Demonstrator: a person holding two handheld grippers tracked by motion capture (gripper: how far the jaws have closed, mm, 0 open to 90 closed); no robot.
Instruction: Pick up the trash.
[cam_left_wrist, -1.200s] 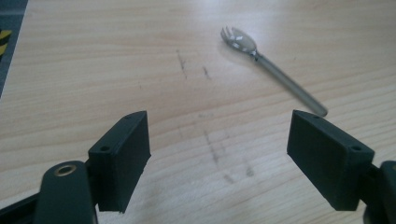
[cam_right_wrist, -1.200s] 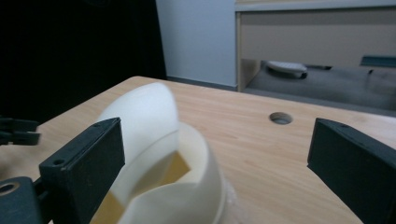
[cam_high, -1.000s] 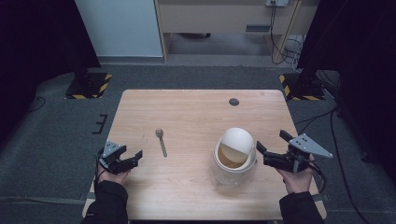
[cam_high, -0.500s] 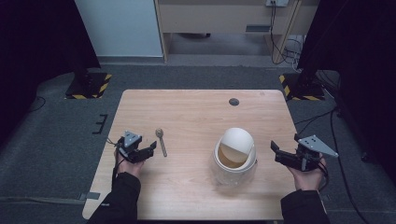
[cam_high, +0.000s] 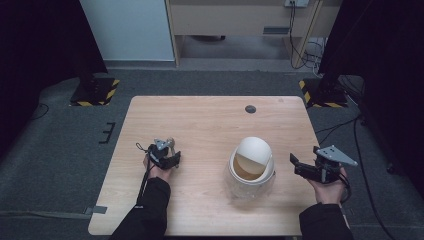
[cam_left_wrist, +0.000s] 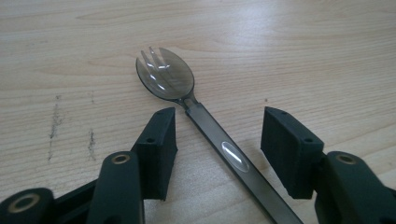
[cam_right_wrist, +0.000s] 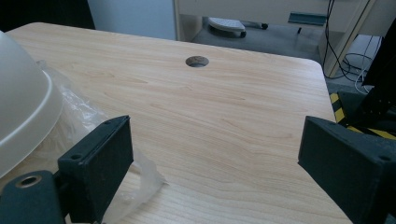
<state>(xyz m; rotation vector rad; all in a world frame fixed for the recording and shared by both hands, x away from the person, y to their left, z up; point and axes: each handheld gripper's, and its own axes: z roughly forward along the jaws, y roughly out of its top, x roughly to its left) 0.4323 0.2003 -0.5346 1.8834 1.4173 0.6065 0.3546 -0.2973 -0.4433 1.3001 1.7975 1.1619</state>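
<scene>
On the left of the desk (cam_high: 210, 125), the left tongs (cam_left_wrist: 217, 140) are spread wide and lowered over a dark clear plastic spork (cam_left_wrist: 205, 126), whose handle lies flat on the wood between the jaws, touching neither. Right of centre stands a white domed bin (cam_high: 251, 162) with a clear plastic liner (cam_right_wrist: 84, 121). At the right edge, the right tongs (cam_high: 300, 167) are held spread, just beside the bin, gripping nothing.

On the table (cam_high: 210, 125), a spork (cam_left_wrist: 205, 119) lies between the left gripper's (cam_left_wrist: 217, 135) jaws, left of a bin (cam_high: 251, 165), with the right gripper (cam_high: 296, 167) beside the bin.
</scene>
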